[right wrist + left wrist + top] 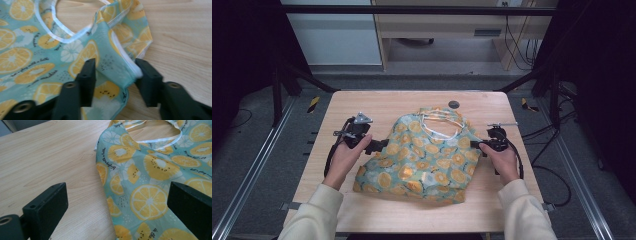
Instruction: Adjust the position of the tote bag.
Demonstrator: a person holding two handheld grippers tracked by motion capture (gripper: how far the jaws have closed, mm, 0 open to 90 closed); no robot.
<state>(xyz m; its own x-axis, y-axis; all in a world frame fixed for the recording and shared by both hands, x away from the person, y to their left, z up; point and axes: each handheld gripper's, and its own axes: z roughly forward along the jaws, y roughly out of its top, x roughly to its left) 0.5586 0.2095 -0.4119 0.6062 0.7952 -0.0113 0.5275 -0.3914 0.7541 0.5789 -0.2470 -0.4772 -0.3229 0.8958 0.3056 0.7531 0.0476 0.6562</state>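
A teal cloth bag (422, 160) printed with orange and lemon slices lies flat mid-table, its white-trimmed handles (443, 124) toward the far side. My left gripper (379, 146) sits at the bag's left edge. In the left gripper view the gripper (117, 205) is wide open, low over the table, with the bag's edge (110, 192) lying between the jaws. My right gripper (476, 145) is at the bag's right edge. In the right gripper view the gripper (116, 75) stands open around a raised fold of the bag (112, 60); one jaw touches the white hem.
The wooden table (362, 105) has bare surface to the left, right and front of the bag. A small dark round disc (454, 104) lies near the far edge behind the handles. Black frame rails and cables run beside the table.
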